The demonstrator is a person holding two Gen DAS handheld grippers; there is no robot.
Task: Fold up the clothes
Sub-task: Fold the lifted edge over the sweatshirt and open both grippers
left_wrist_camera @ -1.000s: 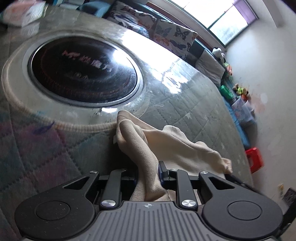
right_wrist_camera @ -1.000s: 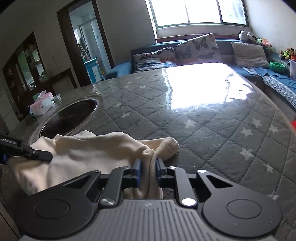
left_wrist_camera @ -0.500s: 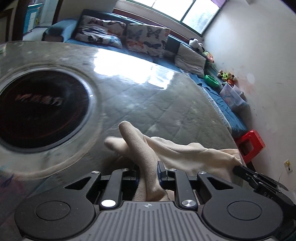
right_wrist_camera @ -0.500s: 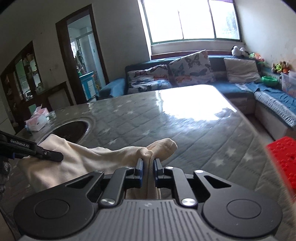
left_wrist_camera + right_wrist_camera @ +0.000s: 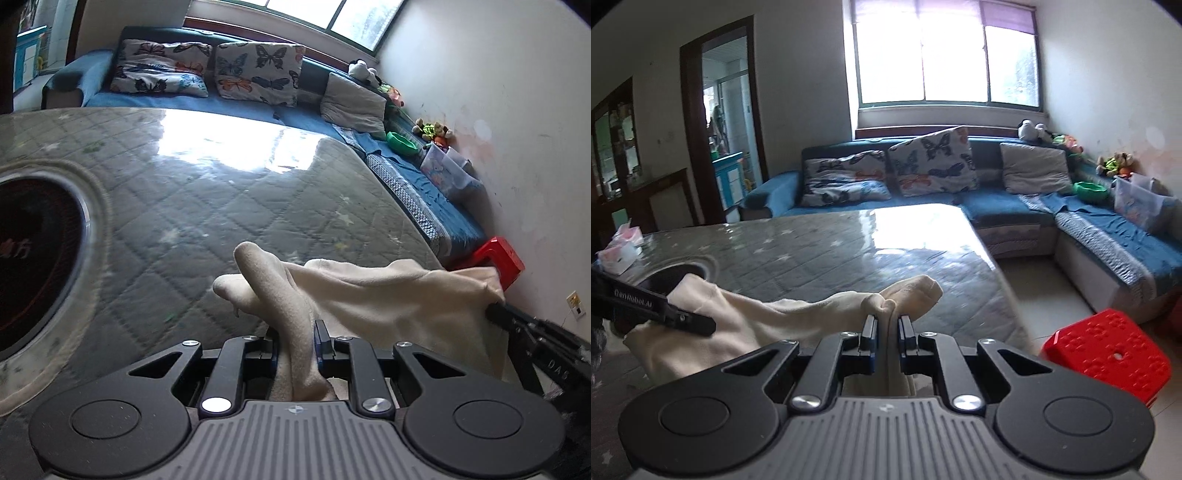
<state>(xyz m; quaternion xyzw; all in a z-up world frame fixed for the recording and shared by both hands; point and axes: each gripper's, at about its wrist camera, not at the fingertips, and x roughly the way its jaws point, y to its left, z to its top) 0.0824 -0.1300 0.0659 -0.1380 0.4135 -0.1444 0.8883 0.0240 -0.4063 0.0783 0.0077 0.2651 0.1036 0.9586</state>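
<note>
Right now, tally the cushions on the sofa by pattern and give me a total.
Butterfly cushions: 2
Plain grey cushion: 1
Total: 3

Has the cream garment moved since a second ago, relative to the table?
Yes. The cream garment has been lifted up and pulled back toward the near edge of the table; a second ago it lay beside the round black burner, now it hangs clear.
</note>
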